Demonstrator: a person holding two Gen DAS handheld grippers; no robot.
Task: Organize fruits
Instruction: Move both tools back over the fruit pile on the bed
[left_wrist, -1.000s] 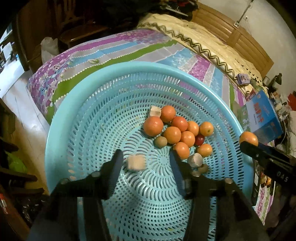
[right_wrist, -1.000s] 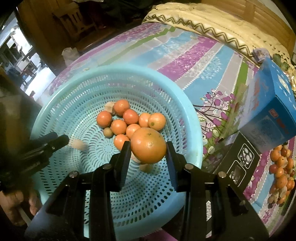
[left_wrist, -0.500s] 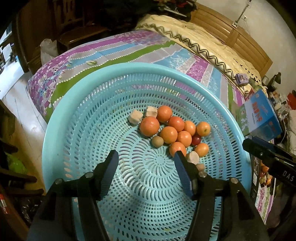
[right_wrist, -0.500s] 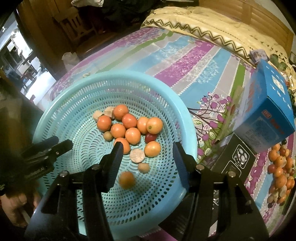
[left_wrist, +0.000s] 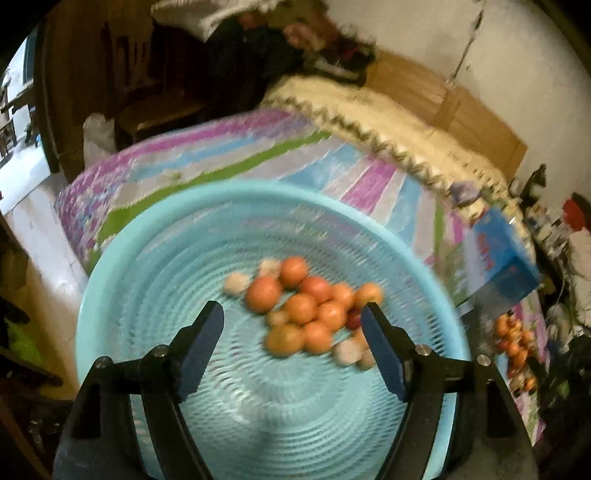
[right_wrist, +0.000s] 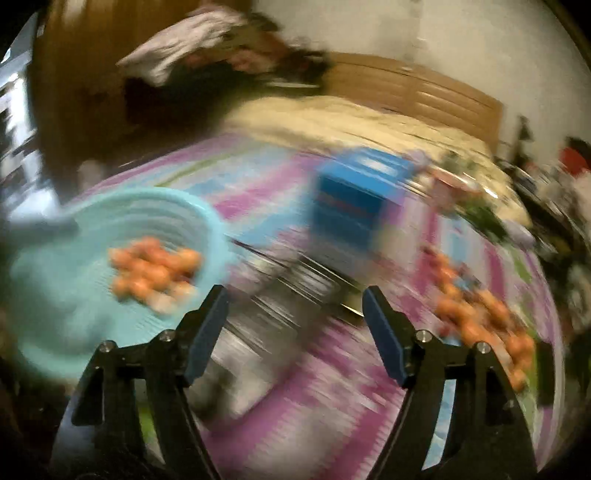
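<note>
While my left claw (left_wrist: 291, 328) hangs over the blue basket (left_wrist: 122, 280) with its jaws opening and nothing between them, I read this as the gap between two drops: the gathered fruits (left_wrist: 306, 306), mostly orange ones with a few pale and one dark red, lie bunched in the far half of the basket on the bed (left_wrist: 229, 155). A second heap of loose fruit (left_wrist: 515, 343) waits on the bedspread at the right, beyond the blue box (left_wrist: 502, 254), whose side carries red characters too smeared for me to read. In the right wrist view everything is blurred; my right claw (right_wrist: 295, 325) is likewise opening and empty, pointed at the bedspread between the basket (right_wrist: 207, 218) at the left and the loose pile (right_wrist: 480, 314) at the right, with the blue box (right_wrist: 354, 199) behind. I judge the next move to be a reach to that pile, jaws wide, then closing gently on a single fruit without scattering its neighbours. No label is legible here either.
</note>
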